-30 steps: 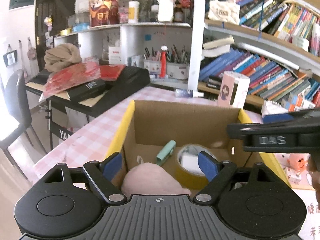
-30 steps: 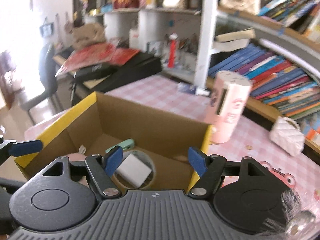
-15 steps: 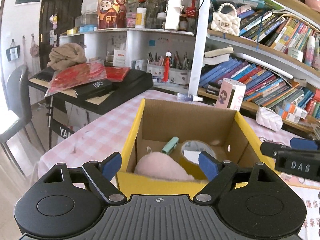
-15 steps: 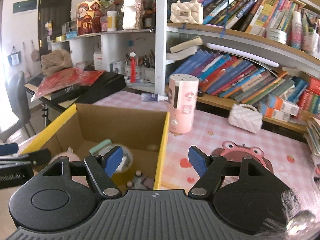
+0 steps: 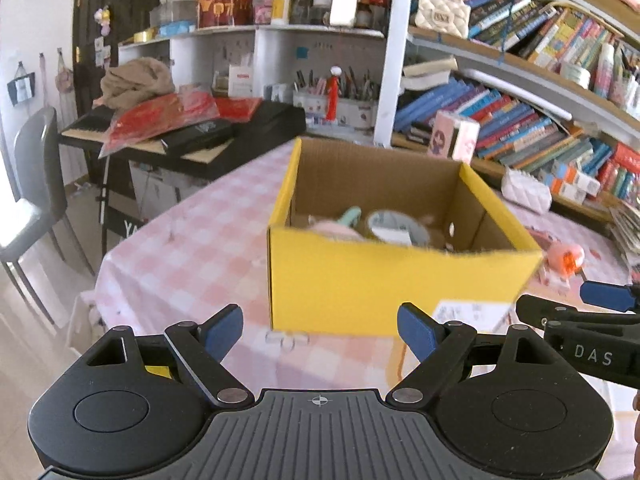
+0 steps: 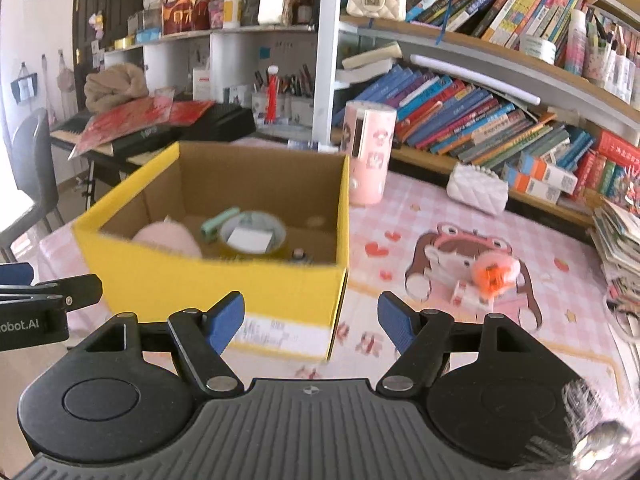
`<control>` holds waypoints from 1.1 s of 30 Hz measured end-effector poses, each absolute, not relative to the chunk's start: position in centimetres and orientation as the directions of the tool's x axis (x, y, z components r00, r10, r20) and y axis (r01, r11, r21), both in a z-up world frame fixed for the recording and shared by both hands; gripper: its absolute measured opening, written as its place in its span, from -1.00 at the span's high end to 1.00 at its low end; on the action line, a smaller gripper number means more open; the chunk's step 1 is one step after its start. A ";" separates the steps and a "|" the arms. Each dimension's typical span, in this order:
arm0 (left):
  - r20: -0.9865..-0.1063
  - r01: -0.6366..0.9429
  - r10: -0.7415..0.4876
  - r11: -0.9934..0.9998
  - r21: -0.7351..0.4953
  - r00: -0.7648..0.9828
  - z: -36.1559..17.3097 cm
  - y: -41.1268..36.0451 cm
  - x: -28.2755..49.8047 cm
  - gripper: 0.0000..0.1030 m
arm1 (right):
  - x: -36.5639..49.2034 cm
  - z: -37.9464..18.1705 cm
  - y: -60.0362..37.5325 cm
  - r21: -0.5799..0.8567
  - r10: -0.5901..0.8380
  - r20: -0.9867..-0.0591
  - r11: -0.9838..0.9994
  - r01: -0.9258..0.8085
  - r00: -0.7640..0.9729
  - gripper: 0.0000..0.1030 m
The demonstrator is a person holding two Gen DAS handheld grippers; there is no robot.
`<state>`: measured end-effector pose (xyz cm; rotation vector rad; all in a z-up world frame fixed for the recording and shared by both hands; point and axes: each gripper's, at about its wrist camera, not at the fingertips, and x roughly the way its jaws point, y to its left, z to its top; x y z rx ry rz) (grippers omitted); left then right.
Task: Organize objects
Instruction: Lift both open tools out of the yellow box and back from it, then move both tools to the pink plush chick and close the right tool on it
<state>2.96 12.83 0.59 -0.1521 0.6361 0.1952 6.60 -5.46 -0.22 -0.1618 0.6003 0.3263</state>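
Observation:
A yellow cardboard box [image 5: 384, 284] [image 6: 208, 284] stands open on the pink checked table. Inside lie a pink plush [image 6: 168, 236], a mint-green pen-like item [image 6: 219, 219] and a tape roll [image 6: 252, 236] with a white block in its middle. My left gripper [image 5: 320, 330] is open and empty, in front of the box's near wall. My right gripper [image 6: 310, 320] is open and empty, near the box's front right corner. Each gripper shows at the edge of the other's view.
A pink cylinder [image 6: 368, 152] stands behind the box. A white quilted purse [image 6: 476, 188] and a small orange-and-pink toy [image 6: 492, 276] lie to the right on the frog-print mat. Bookshelves line the back; a keyboard [image 5: 192, 132] and chair [image 5: 32, 200] stand left.
Both grippers have drawn back and away from above the box. Its yellow front wall now shows in full. Both stayed open and empty.

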 end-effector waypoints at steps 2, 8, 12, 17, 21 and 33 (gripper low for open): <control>-0.612 -0.213 0.123 0.974 -0.076 0.781 0.4 12.6 2.3 -0.68 | 5.5 -0.6 -5.6 -0.057 0.247 -0.589 0.937 -0.344 0.770 -0.46; -0.638 -0.169 0.091 0.984 -0.061 0.764 -0.1 11.8 0.6 -0.68 | 3.0 -1.2 -6.2 -0.056 0.229 -0.606 0.943 -0.328 0.762 -0.55; -0.651 -0.145 0.080 0.988 -0.048 0.755 -0.4 11.5 -0.2 -0.70 | 1.7 -1.6 -6.5 -0.058 0.209 -0.614 0.950 -0.307 0.761 -0.62; -0.662 -0.107 0.054 0.993 -0.040 0.748 -0.7 10.8 -1.0 -0.77 | 0.0 -2.1 -7.1 -0.057 0.181 -0.625 0.960 -0.275 0.760 -0.66; -0.670 -0.060 0.023 0.998 -0.032 0.742 -0.9 9.9 -1.1 -0.78 | -0.9 -2.4 -8.0 -0.053 0.148 -0.634 0.971 -0.233 0.759 -0.69; -0.659 0.129 -0.118 0.991 -0.032 0.743 -0.7 5.6 0.1 -0.78 | -2.8 -2.4 -12.4 -0.063 0.002 -0.632 0.997 -0.054 0.775 -0.74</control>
